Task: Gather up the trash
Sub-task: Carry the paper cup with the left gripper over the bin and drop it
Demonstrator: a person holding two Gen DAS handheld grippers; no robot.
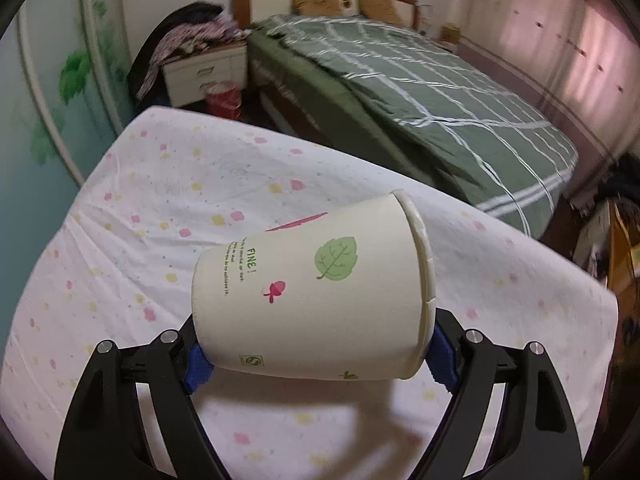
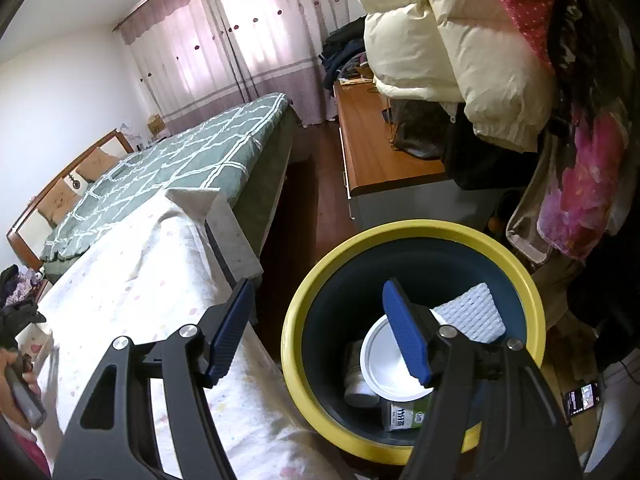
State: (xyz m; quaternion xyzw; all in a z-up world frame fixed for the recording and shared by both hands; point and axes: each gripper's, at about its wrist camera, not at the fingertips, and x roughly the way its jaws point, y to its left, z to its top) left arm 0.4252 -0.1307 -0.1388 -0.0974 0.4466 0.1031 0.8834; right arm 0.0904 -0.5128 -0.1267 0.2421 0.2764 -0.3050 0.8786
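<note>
A white paper cup (image 1: pixel 316 292) with a green leaf print lies sideways, base to the left and rim to the right. My left gripper (image 1: pixel 320 356) is shut on it, one blue pad at the base and the other at the rim, and the cup casts a shadow on the flowered tablecloth (image 1: pixel 160 200). A flat pink scrap (image 1: pixel 298 224) lies on the cloth behind the cup. My right gripper (image 2: pixel 318 286) is open and holds nothing, over a dark bin with a yellow rim (image 2: pixel 416 230). In the bin lie a white round lid (image 2: pixel 386 360), a bottle, a carton and a white textured cloth (image 2: pixel 472 312).
A bed with a green checked cover (image 1: pixel 432 92) stands past the table, with a nightstand (image 1: pixel 204 72) and a red container (image 1: pixel 224 100) beside it. A wooden desk (image 2: pixel 380 148) and piled bedding (image 2: pixel 448 40) crowd the bin's far side. A hand (image 2: pixel 16 376) shows at the lower left.
</note>
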